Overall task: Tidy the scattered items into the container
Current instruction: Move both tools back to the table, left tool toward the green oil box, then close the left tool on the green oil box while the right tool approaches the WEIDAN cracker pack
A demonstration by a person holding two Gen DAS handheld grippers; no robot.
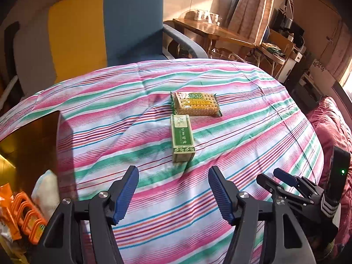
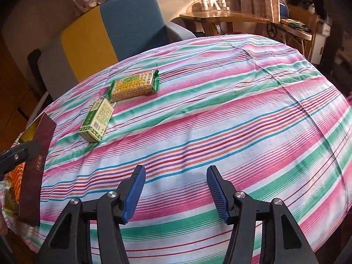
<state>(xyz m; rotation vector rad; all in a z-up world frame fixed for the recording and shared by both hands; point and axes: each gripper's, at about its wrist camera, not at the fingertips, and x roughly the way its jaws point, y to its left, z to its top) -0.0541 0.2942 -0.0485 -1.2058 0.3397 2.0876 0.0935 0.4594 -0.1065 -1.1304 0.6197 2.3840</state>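
Two hand-held grippers hover over a bed covered in a striped quilt (image 1: 242, 101) of pink, green and white. The left gripper (image 1: 173, 194) has its blue-padded jaws spread wide and grips nothing; it points at a green carton (image 1: 182, 139) lying flat near the middle of the quilt, end-on to the camera. Just beyond the carton, close to its far end though whether the two touch cannot be told, lies a packet of crackers (image 1: 195, 103) in a clear wrapper with green ends. The right gripper (image 2: 176, 192), jaws likewise wide apart and empty, hangs above bare quilt, with the carton and crackers well off to its left. At the quilt's left edge sits the container (image 1: 30, 136), a dark maroon box with a gold lining, holding orange-wrapped packets (image 1: 26, 217) and a white pouch (image 1: 47, 193). Behind the bed stand a blue, yellow and grey armchair (image 1: 129, 22) and a wooden table (image 1: 211, 30) near curtains (image 1: 250, 8).
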